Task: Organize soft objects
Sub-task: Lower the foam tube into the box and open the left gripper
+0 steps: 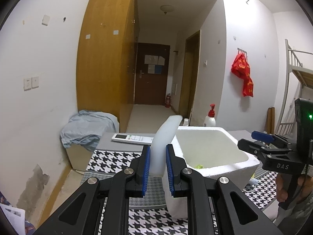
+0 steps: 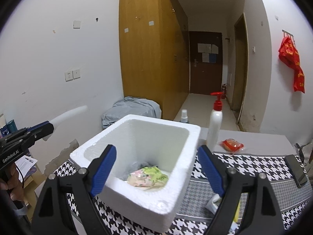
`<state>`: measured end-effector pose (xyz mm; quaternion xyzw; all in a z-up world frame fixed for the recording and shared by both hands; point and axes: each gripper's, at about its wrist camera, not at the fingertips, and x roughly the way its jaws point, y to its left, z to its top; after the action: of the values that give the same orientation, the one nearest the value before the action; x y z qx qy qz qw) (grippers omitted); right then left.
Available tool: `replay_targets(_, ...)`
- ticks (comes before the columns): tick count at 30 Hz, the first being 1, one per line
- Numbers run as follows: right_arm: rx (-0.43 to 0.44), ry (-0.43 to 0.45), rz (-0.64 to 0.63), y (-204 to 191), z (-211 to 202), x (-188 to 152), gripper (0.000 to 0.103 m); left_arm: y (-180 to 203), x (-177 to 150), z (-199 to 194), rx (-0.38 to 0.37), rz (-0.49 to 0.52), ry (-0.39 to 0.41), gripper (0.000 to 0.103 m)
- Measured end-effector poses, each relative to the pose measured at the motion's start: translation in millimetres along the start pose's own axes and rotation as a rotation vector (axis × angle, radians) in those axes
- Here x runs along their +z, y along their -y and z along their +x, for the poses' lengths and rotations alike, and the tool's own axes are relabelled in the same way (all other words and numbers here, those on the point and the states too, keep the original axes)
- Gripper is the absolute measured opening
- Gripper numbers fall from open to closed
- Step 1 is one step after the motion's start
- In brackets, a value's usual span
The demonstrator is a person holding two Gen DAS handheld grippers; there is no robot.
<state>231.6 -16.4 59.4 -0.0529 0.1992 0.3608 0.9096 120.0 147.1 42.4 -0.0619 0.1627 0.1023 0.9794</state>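
Observation:
My left gripper point(image 1: 158, 148) is shut on a white foam slab point(image 1: 166, 133) that stands upright between its blue pads, just left of an open white foam box point(image 1: 221, 169). In the right wrist view the same slab point(image 2: 68, 113) juts out from the left gripper point(image 2: 49, 127) at the far left. My right gripper point(image 2: 156, 149) hovers open over the foam box point(image 2: 137, 199) with nothing between its fingers. A soft green and pink packet point(image 2: 148, 178) lies at the bottom of the box. The right gripper point(image 1: 254, 141) also shows at the right edge of the left wrist view.
On the houndstooth cloth point(image 2: 244, 164) lie a red packet point(image 2: 231, 145), a dark phone point(image 2: 295, 170) and a crumpled wrapper point(image 2: 214, 201). A pump bottle point(image 2: 215, 123) and a spray bottle point(image 2: 184, 115) stand behind the box. A remote point(image 1: 133, 138) lies at its left.

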Motion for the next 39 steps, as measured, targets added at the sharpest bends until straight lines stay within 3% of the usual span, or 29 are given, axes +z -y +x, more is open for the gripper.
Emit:
replay_targets(14, -0.054, 0.016, 0.027, 26.9, -23.6, -12.3, 0.1, 28.1, 11.6, 15.3, -0.062, 0.046, -0.008, 0.017)
replay_targets(39, -0.19, 0.022, 0.075, 72.7, -58.2, -35.5, 0.101, 77.8, 16.3, 54.4, -0.16, 0.096, -0.066, 0.018)
